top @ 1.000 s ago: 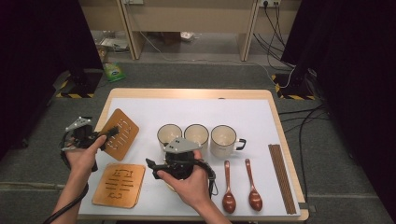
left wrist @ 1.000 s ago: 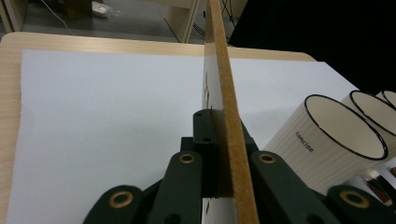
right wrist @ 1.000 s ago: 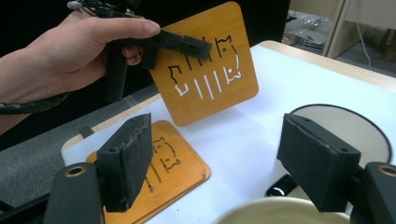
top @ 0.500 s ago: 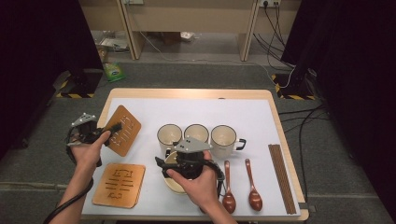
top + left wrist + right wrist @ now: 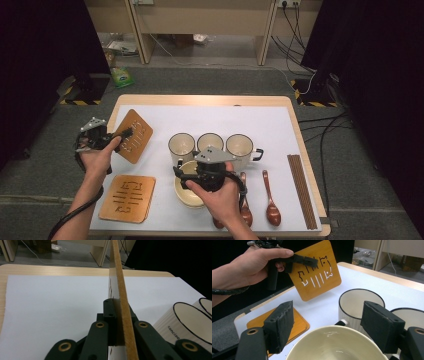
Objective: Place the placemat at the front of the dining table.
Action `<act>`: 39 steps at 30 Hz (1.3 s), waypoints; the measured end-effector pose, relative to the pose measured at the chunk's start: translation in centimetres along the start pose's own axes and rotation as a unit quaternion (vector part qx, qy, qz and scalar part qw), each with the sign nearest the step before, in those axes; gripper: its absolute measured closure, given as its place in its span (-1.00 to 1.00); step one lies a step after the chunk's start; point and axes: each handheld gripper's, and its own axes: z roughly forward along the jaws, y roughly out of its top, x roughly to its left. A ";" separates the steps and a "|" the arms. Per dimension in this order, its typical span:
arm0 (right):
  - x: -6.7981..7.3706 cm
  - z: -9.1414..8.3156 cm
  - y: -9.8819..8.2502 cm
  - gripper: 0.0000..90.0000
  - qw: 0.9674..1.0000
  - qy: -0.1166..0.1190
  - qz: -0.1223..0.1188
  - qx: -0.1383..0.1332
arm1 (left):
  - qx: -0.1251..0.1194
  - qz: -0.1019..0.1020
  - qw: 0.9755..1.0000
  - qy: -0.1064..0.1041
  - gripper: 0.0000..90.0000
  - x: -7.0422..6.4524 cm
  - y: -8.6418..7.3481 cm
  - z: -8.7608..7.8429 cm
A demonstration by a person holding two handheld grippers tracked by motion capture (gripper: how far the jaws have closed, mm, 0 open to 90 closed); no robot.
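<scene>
My left gripper (image 5: 125, 134) is shut on the edge of a wooden trivet (image 5: 136, 136) with a cat cut-out. It holds the trivet tilted above the table's left side. In the left gripper view the board (image 5: 120, 290) stands edge-on between the closed jaws (image 5: 116, 303). In the right gripper view the trivet (image 5: 317, 275) hangs in that gripper (image 5: 310, 262). My right gripper (image 5: 192, 167) hovers over a cream bowl (image 5: 187, 194) at the front middle. Its jaws (image 5: 332, 317) stand wide apart above the bowl's rim (image 5: 337, 340), and I see no pad pressing on it.
Three cream mugs (image 5: 181, 145) (image 5: 210, 142) (image 5: 240, 146) stand in a row behind the bowl. A second trivet (image 5: 127, 197) lies flat at the front left. Two wooden spoons (image 5: 270, 202) and dark chopsticks (image 5: 302, 190) lie at the right, near the table edge (image 5: 320, 200).
My right hand and its gripper have slid to the right, so more of the bowl shows at their left. The left gripper and its trivet have barely moved.
</scene>
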 end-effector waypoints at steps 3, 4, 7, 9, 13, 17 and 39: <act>-0.2 -0.1 -0.1 -0.41 1.000 -0.002 -0.002 -0.001 | 0.001 0.000 1.000 0.000 0.91 0.0 0.0 0.3; -0.3 -0.2 -0.1 -0.41 1.000 -0.003 -0.002 0.000 | 0.002 0.000 1.000 0.001 0.91 0.0 0.1 0.4; -0.3 -0.4 -0.2 -0.41 1.000 -0.005 0.000 0.002 | 0.003 0.001 1.000 0.000 0.91 0.0 0.1 0.8; -0.4 -0.6 -0.2 -0.41 1.000 -0.006 0.001 0.003 | 0.004 0.001 1.000 0.000 0.91 -0.1 0.2 1.0; -0.7 -1.0 -0.3 -0.41 1.000 -0.011 0.001 -0.001 | 0.005 0.001 1.000 -0.001 0.91 -0.2 0.2 1.4; -1.0 -1.3 -0.4 -0.41 1.000 -0.015 0.002 -0.002 | 0.006 0.002 1.000 -0.001 0.91 -0.2 0.3 1.9; -2.1 -2.6 -1.2 -0.42 0.999 -0.030 0.011 -0.006 | 0.003 0.007 1.000 -0.006 0.91 -0.8 1.2 3.5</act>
